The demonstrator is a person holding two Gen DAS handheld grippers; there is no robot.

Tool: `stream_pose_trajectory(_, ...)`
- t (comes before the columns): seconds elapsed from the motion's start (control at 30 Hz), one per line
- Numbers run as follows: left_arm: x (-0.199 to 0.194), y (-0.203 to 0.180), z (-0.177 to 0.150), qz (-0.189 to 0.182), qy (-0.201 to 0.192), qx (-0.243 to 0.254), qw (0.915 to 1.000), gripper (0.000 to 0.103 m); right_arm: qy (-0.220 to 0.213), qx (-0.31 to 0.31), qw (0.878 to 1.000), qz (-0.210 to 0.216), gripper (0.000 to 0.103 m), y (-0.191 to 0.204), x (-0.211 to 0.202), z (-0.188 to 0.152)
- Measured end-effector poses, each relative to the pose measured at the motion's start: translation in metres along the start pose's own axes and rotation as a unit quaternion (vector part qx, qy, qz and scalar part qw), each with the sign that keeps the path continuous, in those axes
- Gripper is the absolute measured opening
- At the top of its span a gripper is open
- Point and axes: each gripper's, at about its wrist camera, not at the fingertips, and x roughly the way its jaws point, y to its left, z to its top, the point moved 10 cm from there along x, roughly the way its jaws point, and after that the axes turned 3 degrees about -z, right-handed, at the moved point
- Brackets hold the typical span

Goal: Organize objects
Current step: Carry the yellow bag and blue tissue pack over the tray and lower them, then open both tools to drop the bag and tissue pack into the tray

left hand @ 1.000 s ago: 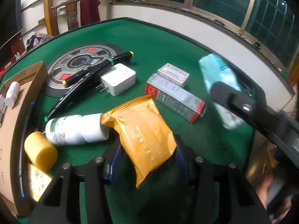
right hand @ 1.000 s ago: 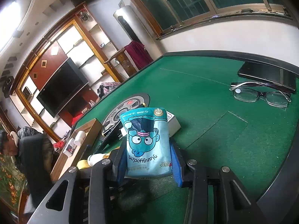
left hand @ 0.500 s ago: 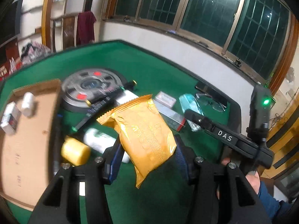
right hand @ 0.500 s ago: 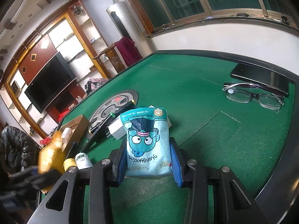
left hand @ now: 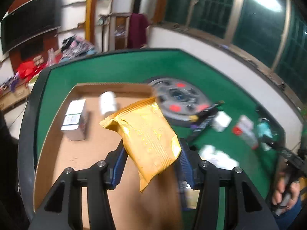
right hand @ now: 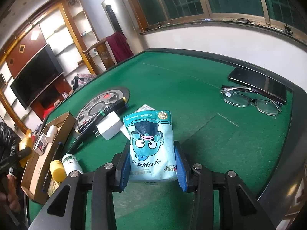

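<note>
My left gripper (left hand: 151, 164) is shut on a yellow snack packet (left hand: 145, 134) and holds it in the air over the cardboard box (left hand: 84, 153). A white bottle (left hand: 108, 102) and a small silver carton (left hand: 73, 118) lie inside that box. In the right wrist view my right gripper (right hand: 152, 169) is shut on a light blue tissue pack (right hand: 151, 143) with a cartoon face, just above the green table (right hand: 182, 80). The same cardboard box (right hand: 38, 164) sits far to its left, with the yellow packet (right hand: 25, 143) seen beside it.
On the felt lie a round grey disc (right hand: 99, 107), black pens (right hand: 101, 113), a white charger (right hand: 109, 126), a white bottle with a green label (right hand: 72, 163) and a yellow cylinder (right hand: 56, 171). Glasses (right hand: 249, 100) and a dark phone (right hand: 259, 83) lie at the far right. A person's hand (left hand: 284, 193) holds the other gripper.
My left gripper has swung left with the yellow packet, from above the loose items to over the cardboard box. My right gripper has turned slightly, still holding the tissue pack.
</note>
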Motion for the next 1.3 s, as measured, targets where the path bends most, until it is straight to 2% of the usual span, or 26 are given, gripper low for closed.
stream_pose_trajectory(0.07,0.009,0.022,-0.002,0.003,0.014,-0.017,0.9998,0.051,0.008,-0.013,1.000,0.014,0.044,0.027,0.000,0.000)
stream_pose_trajectory(0.17,0.016,0.037,0.001,0.009,0.023,-0.008,0.9997,0.051,0.029,-0.058,0.997,0.038,0.044,0.085,0.002,0.001)
stream_pose_trajectory(0.3,0.031,0.058,0.000,0.006,0.037,-0.025,0.9990,0.051,0.063,-0.119,0.988,0.073,0.044,0.168,0.011,0.002)
stream_pose_trajectory(0.4,0.036,0.066,0.000,0.010,0.039,-0.030,0.9987,0.051,0.080,-0.161,0.981,0.079,0.044,0.221,0.030,-0.001)
stream_pose_trajectory(0.53,0.040,0.070,-0.004,-0.001,0.047,-0.044,0.9979,0.051,0.116,-0.171,0.975,0.086,0.044,0.269,0.068,-0.009)
stream_pose_trajectory(0.8,0.047,0.078,-0.012,0.003,0.065,-0.067,0.9956,0.051,0.137,-0.187,0.971,0.062,0.044,0.312,0.122,-0.010)
stream_pose_trajectory(0.97,0.047,0.080,-0.015,0.007,0.070,-0.072,0.9949,0.051,0.158,-0.166,0.972,0.056,0.044,0.311,0.145,-0.008)
stream_pose_trajectory(1.3,0.049,0.081,-0.017,0.017,0.075,-0.075,0.9942,0.051,0.180,-0.148,0.971,0.057,0.045,0.307,0.166,-0.012)
